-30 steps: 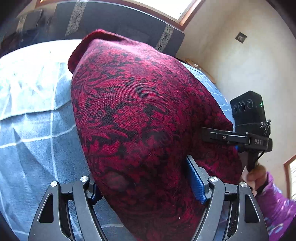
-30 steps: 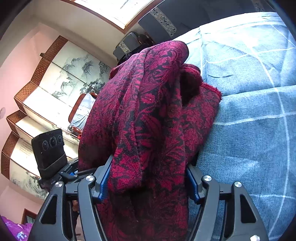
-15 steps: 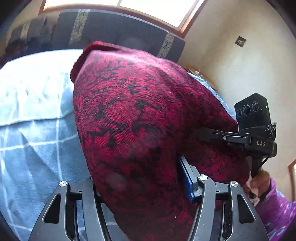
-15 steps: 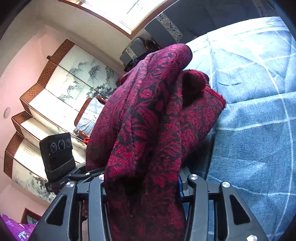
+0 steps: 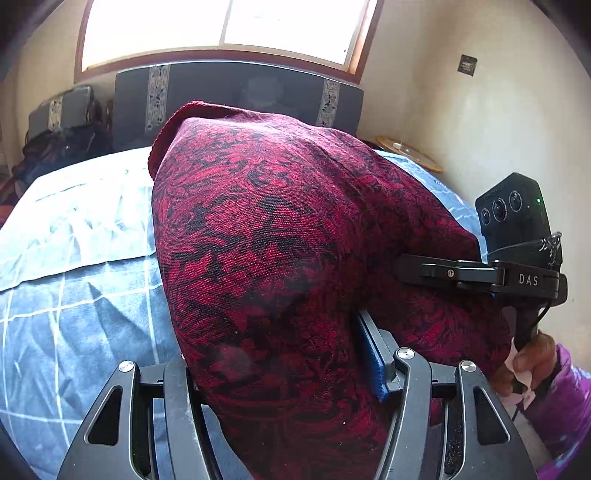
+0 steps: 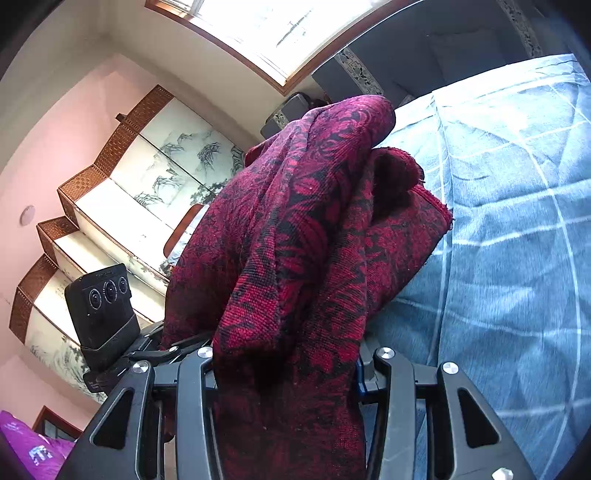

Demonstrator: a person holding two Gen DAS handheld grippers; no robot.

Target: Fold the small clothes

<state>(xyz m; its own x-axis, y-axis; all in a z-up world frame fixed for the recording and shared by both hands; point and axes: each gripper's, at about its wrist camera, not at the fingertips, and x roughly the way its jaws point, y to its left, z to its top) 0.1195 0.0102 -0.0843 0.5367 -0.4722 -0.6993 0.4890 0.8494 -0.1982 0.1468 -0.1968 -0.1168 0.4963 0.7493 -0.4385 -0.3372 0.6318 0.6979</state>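
Both grippers are clamped on the red patterned cloth (image 5: 280,258), lifted above the blue checked bed (image 5: 74,288). Left gripper (image 5: 284,373) pinches one bunched edge; right gripper (image 6: 288,365) grips another, folds draping over its fingers, far end hanging toward the bed.

Left gripper (image 5: 284,354) clamped on red-and-black patterned cloth (image 5: 280,236), lifted over blue checked bedspread (image 5: 74,280); right gripper (image 5: 424,271) grips cloth's far edge; window (image 5: 221,29) behind.
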